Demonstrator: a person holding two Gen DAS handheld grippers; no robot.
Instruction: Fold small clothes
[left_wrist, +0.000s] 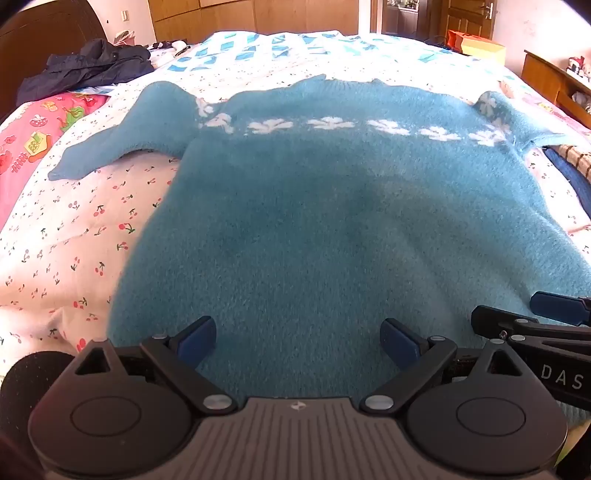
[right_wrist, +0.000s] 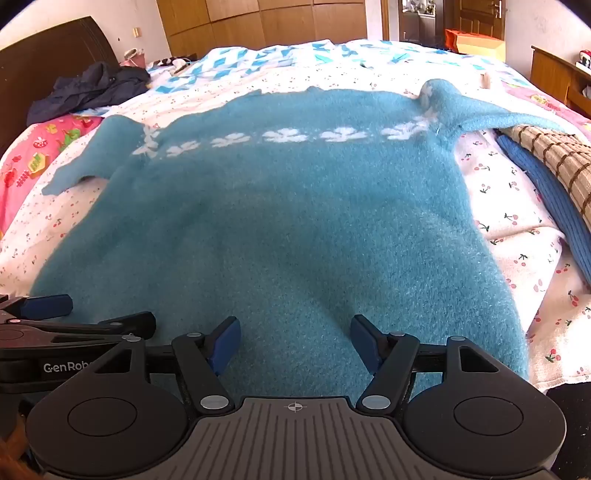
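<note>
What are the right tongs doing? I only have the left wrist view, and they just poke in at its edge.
Observer: The right tongs are open, empty, over the near hem of the fluffy teal sweater with white flowers.
Operator: Where does the sleeve on that side end? My view cuts it off.
Observer: That sleeve stretches outward, and its end seems to drape onto a tan cloth with brown checks.
Operator: And the hem corner behind those tongs?
Observer: The corner lies flat on the white cherry-print sheet, just outside the tongs.
</note>
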